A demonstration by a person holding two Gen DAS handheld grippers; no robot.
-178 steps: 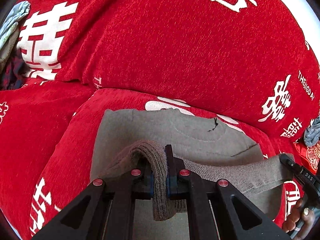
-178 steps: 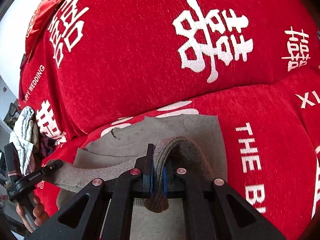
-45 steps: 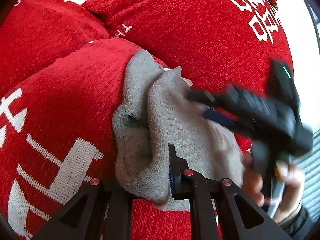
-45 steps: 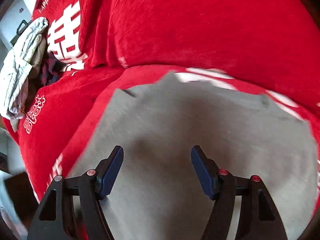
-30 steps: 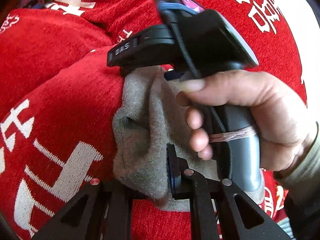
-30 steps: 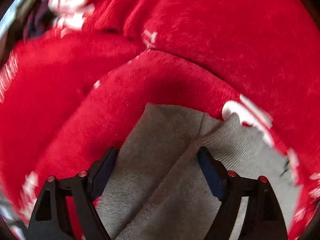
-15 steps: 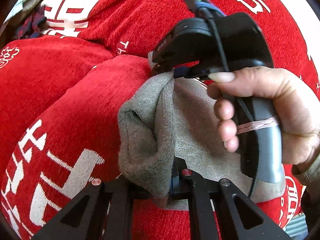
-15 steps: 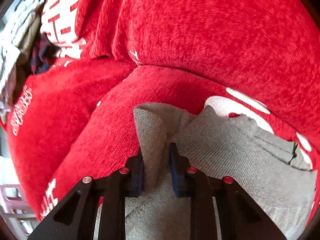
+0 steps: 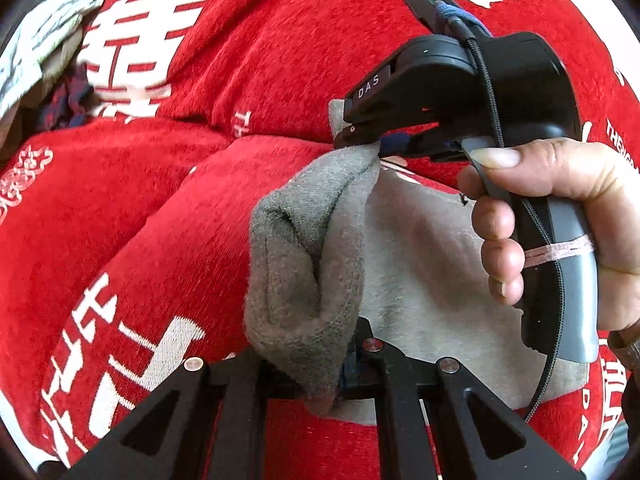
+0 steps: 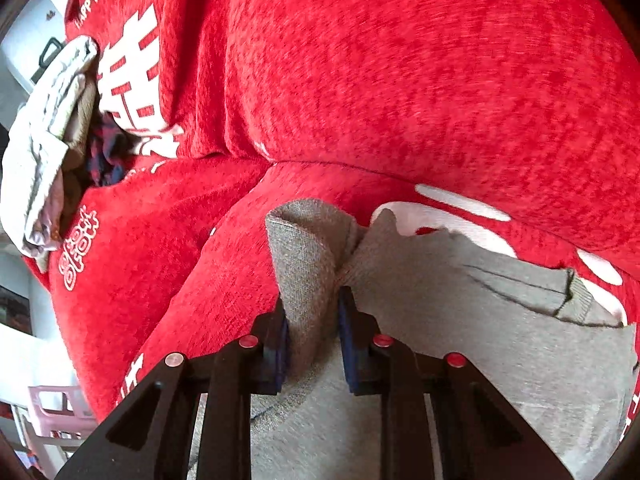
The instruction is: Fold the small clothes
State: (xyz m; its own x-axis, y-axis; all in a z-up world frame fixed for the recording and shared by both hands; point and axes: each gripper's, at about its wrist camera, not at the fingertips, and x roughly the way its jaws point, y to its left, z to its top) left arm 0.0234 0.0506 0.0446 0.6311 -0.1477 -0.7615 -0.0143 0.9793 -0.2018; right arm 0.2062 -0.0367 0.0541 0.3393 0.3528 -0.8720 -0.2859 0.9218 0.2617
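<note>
Clothes heap [image 9: 38,40]: waits far left on the sofa [image 9: 140,208].
Left tool [image 9: 320,364]: clamps the sweater [image 9: 308,264] edge, raising it to fold.
Right tool [image 10: 312,344]: has just closed, pinching the far corner, so both lift one side together.

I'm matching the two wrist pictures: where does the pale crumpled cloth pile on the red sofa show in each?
Left wrist view: pale crumpled cloth pile at the upper left edge.
Right wrist view: same pile along the left edge, mid-height.
Shared landmark: the large white character on the sofa's red cover, right beside the pile.
</note>
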